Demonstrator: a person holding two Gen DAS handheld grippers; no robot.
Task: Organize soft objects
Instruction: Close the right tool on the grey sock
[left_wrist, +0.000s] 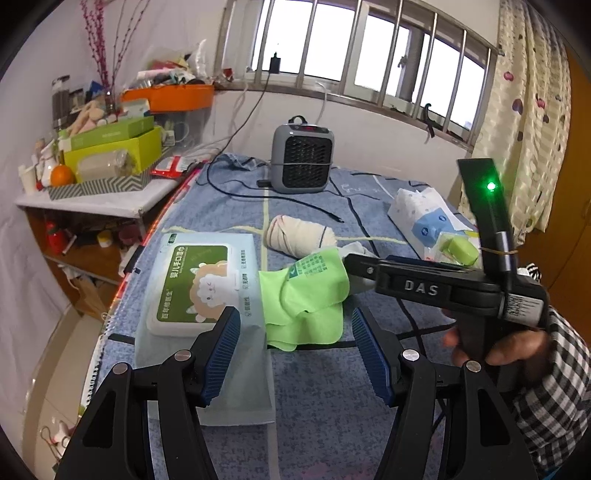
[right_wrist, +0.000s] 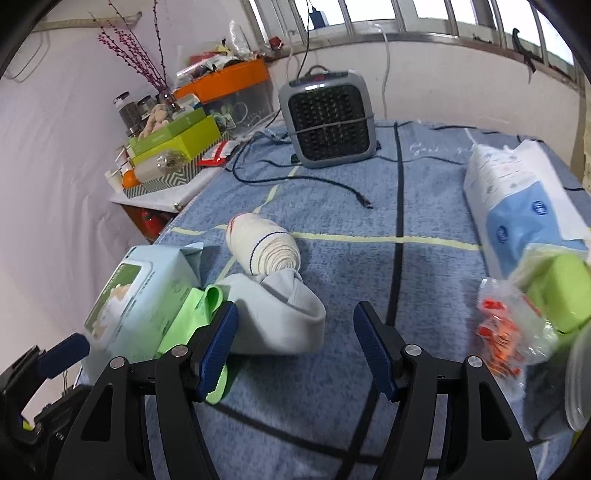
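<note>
Left wrist: grey sock (left_wrist: 356, 251) mostly hidden.

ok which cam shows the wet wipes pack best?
Left wrist view: the wet wipes pack lies face-up with its whole printed label visible, green cloth overlapping one end. Right wrist view shows it only obliquely at the frame's left, label foreshortened and blurred.

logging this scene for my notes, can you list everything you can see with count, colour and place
wet wipes pack: 1, pale blue and green, bed's left edge
green cloth: 1, light green, against the wipes pack
rolled bandage: 1, cream, mid-bed
grey cloth: 1, pale grey, just before the bandage
tissue pack: 1, white and blue, right side
heater: 1, grey, far end
orange box: 1, orange, side shelf
left claw: 1, black with blue pads, open
right claw: 1, same, open
</note>
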